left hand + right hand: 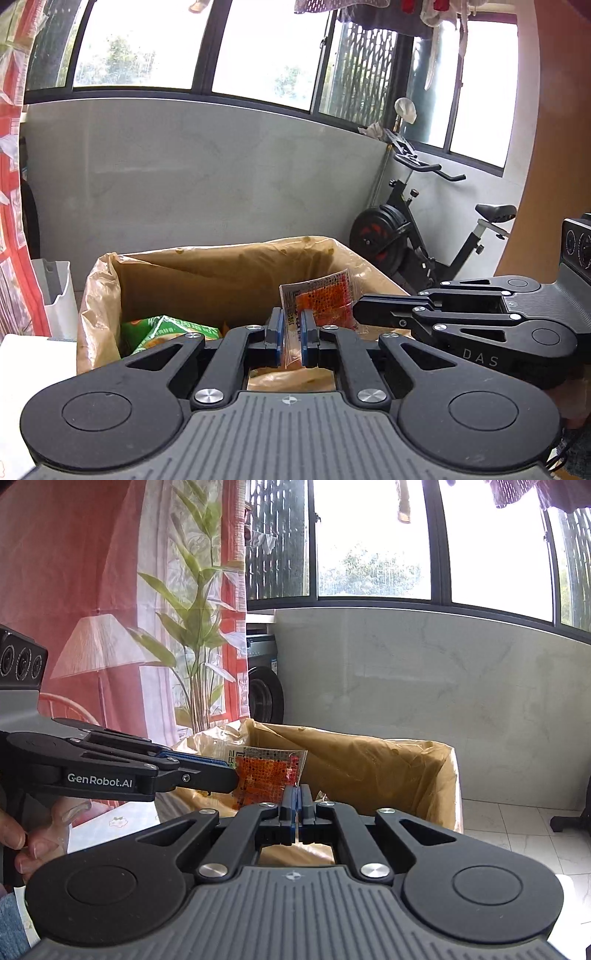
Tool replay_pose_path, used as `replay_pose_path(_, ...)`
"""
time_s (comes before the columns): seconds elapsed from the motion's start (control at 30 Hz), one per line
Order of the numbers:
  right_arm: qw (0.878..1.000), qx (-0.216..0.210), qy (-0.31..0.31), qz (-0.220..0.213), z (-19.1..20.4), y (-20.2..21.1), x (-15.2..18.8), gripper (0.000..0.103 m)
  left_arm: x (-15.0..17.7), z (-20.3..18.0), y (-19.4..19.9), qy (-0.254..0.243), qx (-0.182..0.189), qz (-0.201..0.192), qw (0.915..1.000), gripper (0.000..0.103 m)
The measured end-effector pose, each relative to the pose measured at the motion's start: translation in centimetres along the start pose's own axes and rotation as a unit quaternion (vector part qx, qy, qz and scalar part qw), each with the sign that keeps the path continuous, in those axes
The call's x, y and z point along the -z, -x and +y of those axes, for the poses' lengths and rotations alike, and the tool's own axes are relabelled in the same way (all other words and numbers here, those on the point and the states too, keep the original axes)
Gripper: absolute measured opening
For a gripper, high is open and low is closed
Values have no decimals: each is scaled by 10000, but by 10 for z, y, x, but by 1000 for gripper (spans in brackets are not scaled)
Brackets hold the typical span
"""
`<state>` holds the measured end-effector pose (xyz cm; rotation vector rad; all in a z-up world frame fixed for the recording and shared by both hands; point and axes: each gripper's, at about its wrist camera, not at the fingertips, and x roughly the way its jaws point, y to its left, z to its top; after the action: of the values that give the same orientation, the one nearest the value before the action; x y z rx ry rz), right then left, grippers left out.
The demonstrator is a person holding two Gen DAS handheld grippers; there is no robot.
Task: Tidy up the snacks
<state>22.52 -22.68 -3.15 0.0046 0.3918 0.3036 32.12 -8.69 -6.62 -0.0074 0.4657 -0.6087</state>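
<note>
Mid-task: left gripper (291,338) and right gripper (297,805) both pinch the clear orange-printed snack packet (325,299) above the plastic-lined cardboard box (221,258); green snack pack (166,328) already inside, packet not yet dropped.

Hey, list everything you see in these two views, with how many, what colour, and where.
Snack packet: one, orange and white, held up over the box by both claws.
Box: one, lined with tan plastic, in front of the claws.
Green pack: one, green, inside the box on its left.
Exercise bike: one, black, right of the box by the wall.
Washing machine: one, dark, behind the curtain's edge.
Curtain: one, red with a plant and lamp print, left side.
Windows: several, dark frames, above the grey wall.
Left claw: black, shut on the packet.
Right claw: black, shut on the packet.
Hand: one, on the left claw's handle.
</note>
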Motion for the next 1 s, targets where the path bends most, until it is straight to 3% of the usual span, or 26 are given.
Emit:
replay_pose_path(0.17, 9990, 64, -187, 389, -10, -39, -12, 1, -8, 14, -25, 134, -298, 323, 9989, 13)
replay_pose_path(0.27, 9973, 154, -318, 649, -14, -55, -13, 3, -8, 17, -29, 252, -557, 366, 9975, 32)
replay_pose_path(0.33, 9948, 298, -475, 854, -17, -64, -15, 4, -9, 17, -28, 265, -750, 349, 9962, 56)
replay_pose_path(0.43, 9933, 485, -494, 921, -17, -64, -16, 7, -12, 14, -22, 109, -927, 326, 9951, 66)
replay_pose_path(0.5, 9926, 557, -451, 982, -17, -62, -17, 21, -16, 13, -17, 29, -1081, 306, 9937, 71)
replay_pose_path(0.63, 9918, 658, -497, 975, -20, -55, -22, 36, -28, 16, -3, -68, -1311, 165, 9912, 83)
replay_pose_path(0.7, 9920, 641, -576, 927, -21, -49, -26, 57, -34, 14, 4, -147, -1416, 91, 9898, 88)
replay_pose_path(0.8, 9927, 620, -615, 829, -17, -37, -32, 78, -44, 7, 17, -242, -1550, 31, 9876, 92)
replay_pose_path(0.9, 9932, 626, -687, 703, -13, -22, -37, 91, -52, -3, 36, -304, -1699, -76, 9850, 93)
replay_pose_path(1.0, 9930, 696, -728, 613, -9, -6, -40, 95, -54, -13, 53, -377, -1876, -195, 9813, 95)
